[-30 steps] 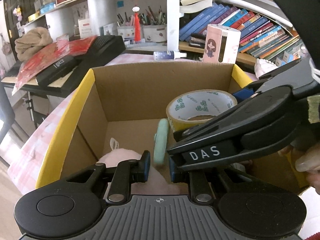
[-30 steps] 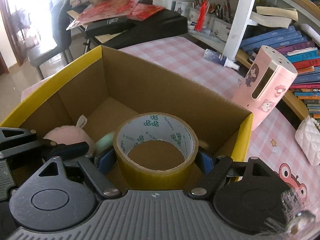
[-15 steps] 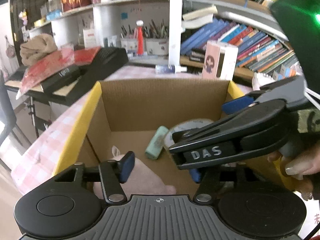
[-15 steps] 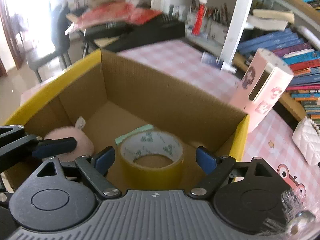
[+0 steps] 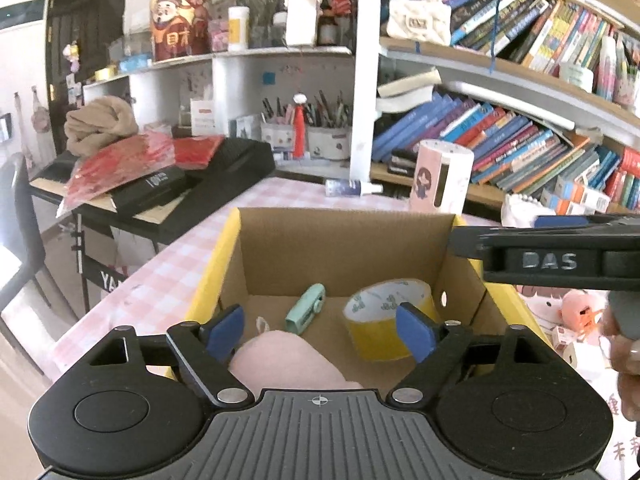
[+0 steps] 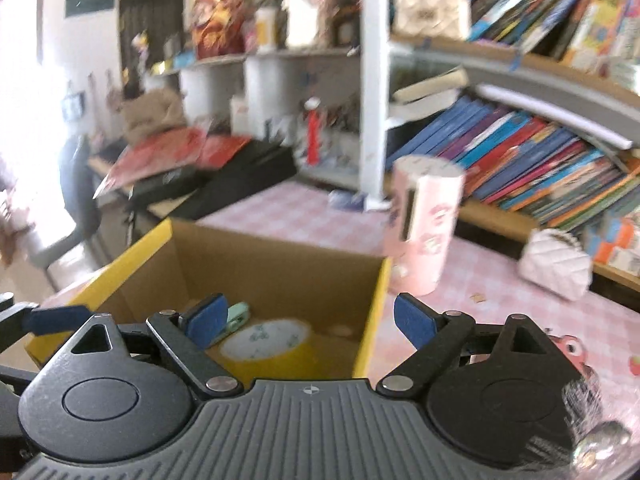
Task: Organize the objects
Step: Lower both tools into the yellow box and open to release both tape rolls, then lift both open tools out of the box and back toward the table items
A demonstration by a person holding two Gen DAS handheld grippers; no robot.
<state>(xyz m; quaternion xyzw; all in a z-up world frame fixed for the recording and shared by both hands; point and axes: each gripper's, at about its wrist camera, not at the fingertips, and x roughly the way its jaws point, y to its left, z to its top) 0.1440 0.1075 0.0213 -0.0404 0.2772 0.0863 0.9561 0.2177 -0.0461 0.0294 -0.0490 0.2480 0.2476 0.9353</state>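
Cardboard box [image 5: 280,248] held tape roll [image 5: 384,320], mint device [image 5: 306,314] and pink plush [image 5: 280,354]; left gripper [image 5: 320,330], jaws just widened, and right gripper [image 6: 310,320] both spread, empty.

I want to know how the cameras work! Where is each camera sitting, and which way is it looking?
Left wrist: sits on the left gripper, looks down into the cardboard box; a hand and the right gripper show.
Right wrist: sits on the right gripper, looks past the box's corner to the bookshelf; no hand shows.
Shared: box, tape roll, pink tube.
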